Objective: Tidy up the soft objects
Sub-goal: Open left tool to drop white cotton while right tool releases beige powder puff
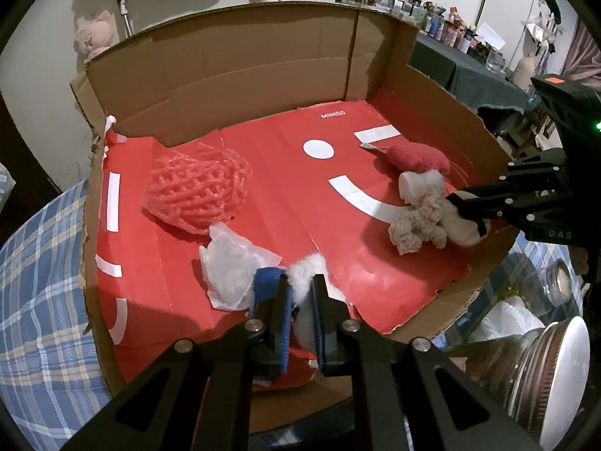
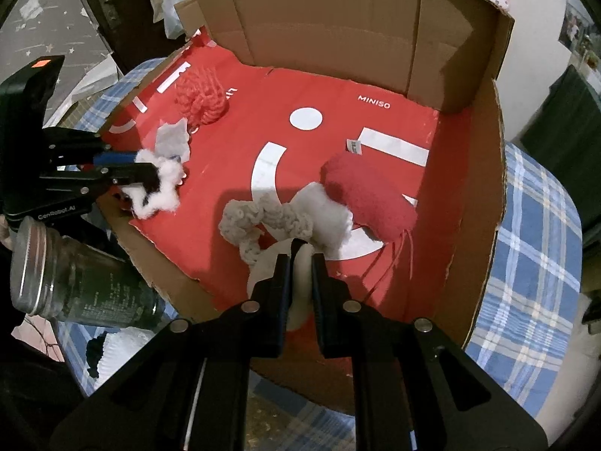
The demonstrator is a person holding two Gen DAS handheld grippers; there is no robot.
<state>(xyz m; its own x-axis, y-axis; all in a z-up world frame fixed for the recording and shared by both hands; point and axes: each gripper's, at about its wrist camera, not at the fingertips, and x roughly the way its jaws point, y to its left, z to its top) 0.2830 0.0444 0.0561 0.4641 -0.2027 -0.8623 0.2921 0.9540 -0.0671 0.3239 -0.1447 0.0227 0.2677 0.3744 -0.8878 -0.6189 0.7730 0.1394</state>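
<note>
A cardboard box (image 1: 240, 56), lined with red paper bearing a white smiling face, holds the soft things. The left gripper (image 1: 300, 300) has its fingers pinched tight on a tuft of white stuffing (image 1: 304, 274) at the box's near left edge, just beside a crumpled white sheet (image 1: 229, 267). The right gripper (image 2: 300, 263) has its fingers closed on a white soft piece (image 2: 276, 263) at the near right edge, touching a grey knitted piece (image 2: 259, 221). Behind that lies a red plush (image 2: 366, 195); a pink foam net (image 1: 195, 191) sits far left.
</note>
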